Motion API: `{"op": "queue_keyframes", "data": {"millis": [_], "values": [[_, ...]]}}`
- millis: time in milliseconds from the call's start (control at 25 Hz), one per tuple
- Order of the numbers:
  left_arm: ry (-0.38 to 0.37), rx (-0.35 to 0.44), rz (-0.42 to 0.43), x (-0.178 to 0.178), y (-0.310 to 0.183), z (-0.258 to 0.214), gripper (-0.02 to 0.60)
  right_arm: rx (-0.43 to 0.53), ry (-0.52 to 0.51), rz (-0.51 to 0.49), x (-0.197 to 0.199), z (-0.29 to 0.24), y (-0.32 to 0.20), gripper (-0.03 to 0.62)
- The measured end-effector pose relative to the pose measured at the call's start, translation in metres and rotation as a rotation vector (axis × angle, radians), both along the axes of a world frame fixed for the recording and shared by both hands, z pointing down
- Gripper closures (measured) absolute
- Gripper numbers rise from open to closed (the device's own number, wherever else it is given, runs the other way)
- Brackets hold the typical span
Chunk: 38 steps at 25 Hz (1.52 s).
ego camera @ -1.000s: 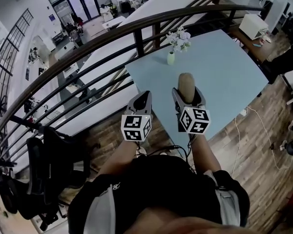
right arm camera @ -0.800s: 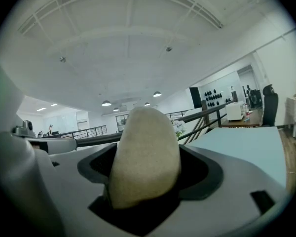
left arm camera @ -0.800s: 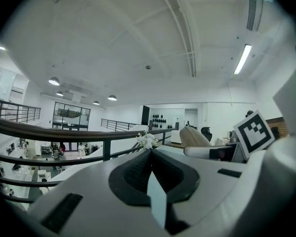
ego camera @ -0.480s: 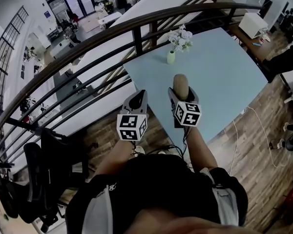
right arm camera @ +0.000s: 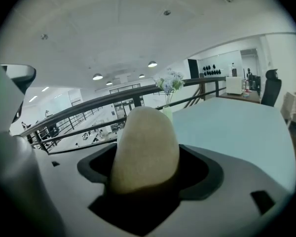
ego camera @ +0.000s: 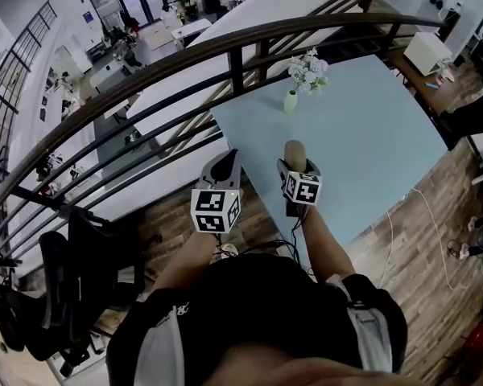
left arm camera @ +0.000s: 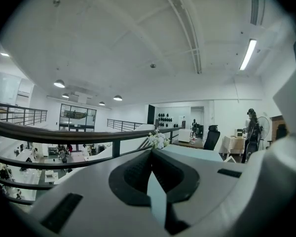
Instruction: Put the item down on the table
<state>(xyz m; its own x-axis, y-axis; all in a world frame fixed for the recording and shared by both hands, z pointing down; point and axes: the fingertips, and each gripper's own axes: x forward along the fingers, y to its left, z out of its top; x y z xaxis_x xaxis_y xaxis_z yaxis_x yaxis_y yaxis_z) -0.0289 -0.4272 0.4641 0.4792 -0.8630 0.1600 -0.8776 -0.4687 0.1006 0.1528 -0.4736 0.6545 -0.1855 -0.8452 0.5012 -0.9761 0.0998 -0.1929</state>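
Note:
A tan, egg-shaped item (ego camera: 295, 150) like a potato stands upright between the jaws of my right gripper (ego camera: 295, 164), which is shut on it above the near edge of the pale blue table (ego camera: 370, 135). In the right gripper view the tan item (right arm camera: 145, 149) fills the centre, with the table (right arm camera: 237, 122) stretching away behind it. My left gripper (ego camera: 224, 166) hovers to the left, past the table's edge and over the wooden floor. Its jaws show only a thin slit in the left gripper view (left arm camera: 156, 181), with nothing held.
A small green vase (ego camera: 291, 102) with white flowers (ego camera: 307, 69) stands at the table's far edge. A dark curved railing (ego camera: 225, 48) runs behind the table, with a drop to a lower floor beyond. A chair (ego camera: 471, 117) and cables (ego camera: 394, 223) are to the right.
My right gripper, still holding the tan item, has sunk lower and drifted a little left toward the table's near edge. The left gripper has barely moved.

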Motion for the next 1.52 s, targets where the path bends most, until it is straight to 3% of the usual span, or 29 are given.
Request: {"op": "queue_keyframes", "data": {"millis": [600,1120,1360,1520], "values": [[-0.017,-0.002,-0.043,-0.019,-0.012,0.002,0.568,-0.22,-0.004,0.0,-0.006,0.081,-0.008,0.2],[-0.027,-0.012,-0.043,-0.022,-0.012,0.007,0.568,-0.391,0.056,0.02,-0.003,0.13,0.008,0.195],[-0.021,-0.011,-0.037,-0.018,-0.017,0.007,0.568,-0.408,0.082,0.01,-0.004,0.139,0.009,0.192],[-0.019,-0.01,-0.023,-0.012,-0.02,0.008,0.568,-0.356,0.073,0.016,-0.002,0.128,0.0,0.178]]}}
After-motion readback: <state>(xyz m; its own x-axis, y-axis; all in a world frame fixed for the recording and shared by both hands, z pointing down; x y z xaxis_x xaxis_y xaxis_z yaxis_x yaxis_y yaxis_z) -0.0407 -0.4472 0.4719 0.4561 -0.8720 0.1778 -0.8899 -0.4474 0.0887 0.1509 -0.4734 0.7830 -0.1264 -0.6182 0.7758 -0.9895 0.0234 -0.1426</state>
